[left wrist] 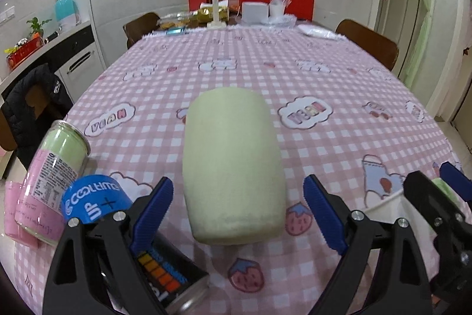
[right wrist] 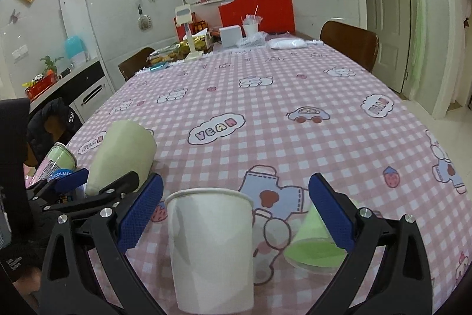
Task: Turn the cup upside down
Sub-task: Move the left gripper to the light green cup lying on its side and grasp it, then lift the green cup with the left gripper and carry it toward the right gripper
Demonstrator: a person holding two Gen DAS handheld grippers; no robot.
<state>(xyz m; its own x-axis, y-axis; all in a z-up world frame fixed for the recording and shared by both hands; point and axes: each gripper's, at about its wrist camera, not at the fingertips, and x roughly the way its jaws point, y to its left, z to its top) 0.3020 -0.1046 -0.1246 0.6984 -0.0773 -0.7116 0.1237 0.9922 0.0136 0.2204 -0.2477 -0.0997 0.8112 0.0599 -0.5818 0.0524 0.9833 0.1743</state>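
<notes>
A white paper cup [right wrist: 211,250] stands upright, mouth up, on the pink checked tablecloth [right wrist: 265,123], between the open fingers of my right gripper [right wrist: 236,214], which do not touch it. Its rim also shows at the right of the left wrist view [left wrist: 383,202]. A pale green cup [left wrist: 233,167] stands bottom up between the open fingers of my left gripper [left wrist: 239,211], with gaps on both sides. It also shows in the right wrist view [right wrist: 124,155].
A pink-and-green jar [left wrist: 50,179], a blue tape roll [left wrist: 94,197] and a dark can [left wrist: 171,279] sit at the left. A green cup [right wrist: 315,241] lies on its side by my right finger. Chairs and clutter stand at the far end.
</notes>
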